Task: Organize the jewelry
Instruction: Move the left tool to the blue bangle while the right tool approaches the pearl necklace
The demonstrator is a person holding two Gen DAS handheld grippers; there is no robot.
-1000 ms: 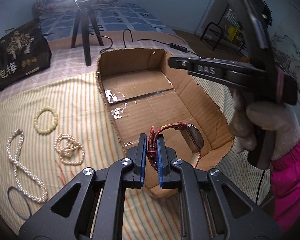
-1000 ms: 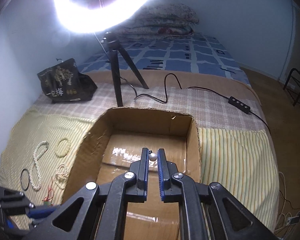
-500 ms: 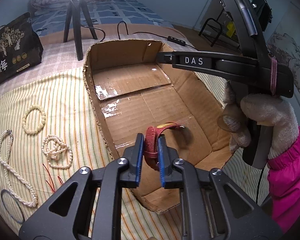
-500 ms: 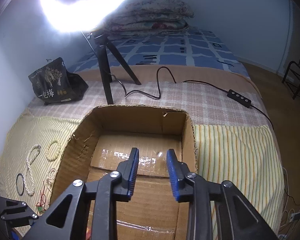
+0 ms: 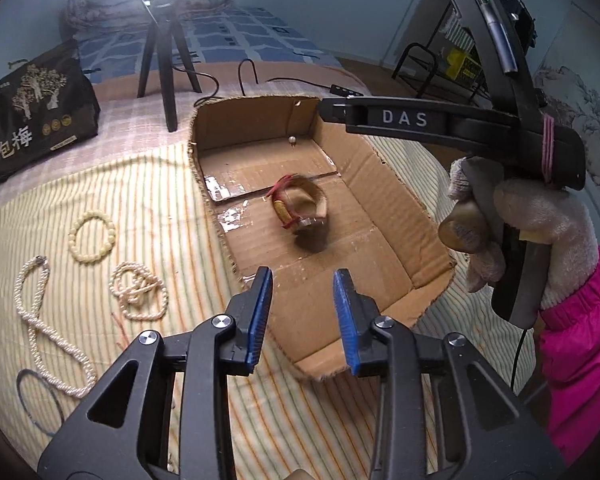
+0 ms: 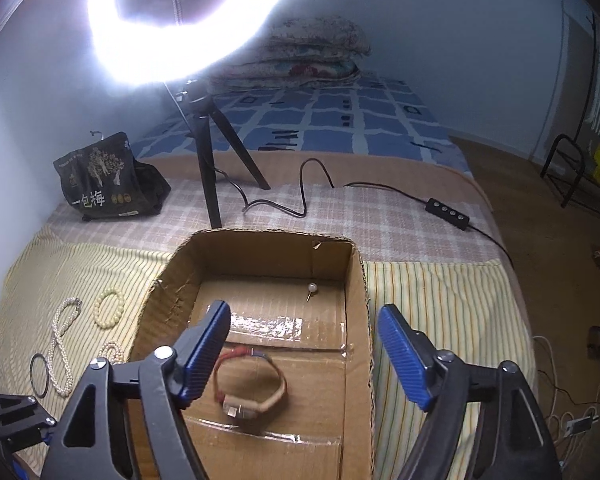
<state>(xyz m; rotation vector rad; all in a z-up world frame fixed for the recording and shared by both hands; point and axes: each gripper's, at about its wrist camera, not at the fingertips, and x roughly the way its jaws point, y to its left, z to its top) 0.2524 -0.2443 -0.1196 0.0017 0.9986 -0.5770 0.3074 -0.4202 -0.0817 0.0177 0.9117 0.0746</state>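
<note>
A: Left tool [image 5: 302, 316]?
B: Jaws part-way apart, just been opening, nothing between the pads. It hangs over the near edge of the box [image 5: 400, 188].
A: Right tool [image 6: 304, 356]?
B: Jaws wide, also just been opening, empty. Above the box, held by a gloved hand [image 5: 528, 232].
A: Watch [image 5: 300, 212]?
B: Loose on the box floor, about mid-box, blurred in both views. Red strap, free of both tools.
A: Anything else in the box?
B: A small pearl stud [image 6: 312, 289] near the far wall.
A: Outside the box?
B: On the bed, left of the box: bead bracelet [image 5: 92, 235], knotted pearl strand [image 5: 140, 290], long pearl necklace [image 5: 46, 324], dark ring [image 5: 40, 404]. All well apart from the box.
</note>
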